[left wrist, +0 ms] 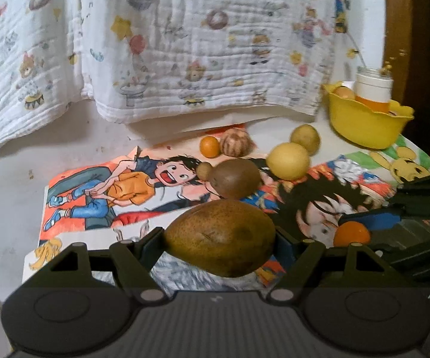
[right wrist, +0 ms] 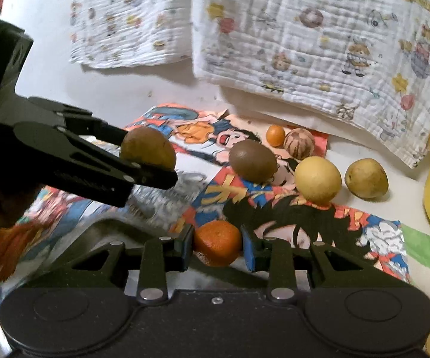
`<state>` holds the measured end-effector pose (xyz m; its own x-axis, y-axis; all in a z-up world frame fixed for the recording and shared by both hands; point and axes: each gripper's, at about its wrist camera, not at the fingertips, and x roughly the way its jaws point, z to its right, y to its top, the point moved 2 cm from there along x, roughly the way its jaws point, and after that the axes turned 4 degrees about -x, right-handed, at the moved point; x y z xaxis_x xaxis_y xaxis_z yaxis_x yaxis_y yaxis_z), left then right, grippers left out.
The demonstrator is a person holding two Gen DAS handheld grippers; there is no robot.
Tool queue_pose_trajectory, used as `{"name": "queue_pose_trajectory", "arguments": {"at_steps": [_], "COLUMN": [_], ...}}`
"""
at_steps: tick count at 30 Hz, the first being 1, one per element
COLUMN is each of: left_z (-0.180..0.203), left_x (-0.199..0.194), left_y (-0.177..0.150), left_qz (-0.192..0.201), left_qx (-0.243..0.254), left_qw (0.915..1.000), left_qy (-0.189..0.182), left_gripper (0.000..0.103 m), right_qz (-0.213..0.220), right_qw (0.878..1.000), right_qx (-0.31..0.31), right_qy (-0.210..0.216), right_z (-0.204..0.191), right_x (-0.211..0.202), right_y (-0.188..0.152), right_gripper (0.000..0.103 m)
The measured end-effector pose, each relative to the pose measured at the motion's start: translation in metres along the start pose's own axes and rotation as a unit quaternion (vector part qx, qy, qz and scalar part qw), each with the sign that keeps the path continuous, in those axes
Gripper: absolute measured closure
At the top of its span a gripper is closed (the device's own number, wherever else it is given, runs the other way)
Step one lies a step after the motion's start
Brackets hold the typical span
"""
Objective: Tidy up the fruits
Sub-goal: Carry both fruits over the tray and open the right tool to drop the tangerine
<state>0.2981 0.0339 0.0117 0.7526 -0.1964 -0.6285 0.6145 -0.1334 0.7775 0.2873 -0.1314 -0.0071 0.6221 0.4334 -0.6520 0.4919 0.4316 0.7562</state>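
Observation:
My left gripper (left wrist: 219, 243) is shut on a large brown pear (left wrist: 221, 237), lifted above the cartoon-printed mat (left wrist: 95, 208); from the right wrist view the same pear (right wrist: 147, 147) sits in that gripper (right wrist: 155, 161) at the left. My right gripper (right wrist: 216, 246) is shut on a small orange (right wrist: 217, 242), which also shows at the right of the left wrist view as the orange (left wrist: 351, 233). On the mat lie a brown kiwi-like fruit (right wrist: 253, 161), a yellow lemon (right wrist: 317, 179), a yellow-brown fruit (right wrist: 365, 178), a second small orange (right wrist: 275, 135) and a striped round fruit (right wrist: 299, 143).
A yellow bowl (left wrist: 364, 125) with fruit and a white jar (left wrist: 373, 85) behind it stands at the back right. A printed white cloth (left wrist: 185, 44) hangs along the back. A small brown nut-like thing (left wrist: 204, 170) lies by the kiwi-like fruit.

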Motion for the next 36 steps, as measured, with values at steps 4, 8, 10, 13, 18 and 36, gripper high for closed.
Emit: {"name": "queue_pose_trajectory", "arguments": {"at_steps": [4,8,10,13,18,36], "left_z": [0.009,0.017,0.019,0.021,0.024,0.037], "left_x": [-0.02,-0.034,-0.039,-0.042,-0.048,-0.041], "left_y": [-0.009,-0.021,-0.028,-0.038,-0.051,-0.076], "left_qz": [-0.001,-0.009,-0.019,-0.033,-0.047,-0.061], "left_qx": [-0.004,-0.012,-0.019,-0.031,-0.039,-0.019], "left_qw": [1.0,0.9998,0.9995,0.9988,0.9976,0.9972], "left_qy": [-0.005,-0.009,-0.015,-0.021,-0.033,-0.037], "left_gripper": [0.024,0.024,0.024,0.024,0.024,0.024], "right_qz": [-0.003,-0.006,-0.009,-0.016,-0.024,-0.038], "right_qw": [1.0,1.0,1.0,1.0,0.999,0.999], "right_qx": [-0.008,-0.012,-0.01,-0.005,0.008,0.024], "right_qy": [0.007,0.016,0.02,0.025,0.026,0.017], "right_z": [-0.009,-0.021,-0.026,-0.031,-0.035,-0.041], "right_x": [-0.017,-0.03,-0.035,-0.039,-0.044,-0.048], "right_y": [-0.012,-0.025,-0.032,-0.041,-0.053,-0.07], "right_gripper": [0.068,0.068,0.068,0.068,0.068,0.067]}}
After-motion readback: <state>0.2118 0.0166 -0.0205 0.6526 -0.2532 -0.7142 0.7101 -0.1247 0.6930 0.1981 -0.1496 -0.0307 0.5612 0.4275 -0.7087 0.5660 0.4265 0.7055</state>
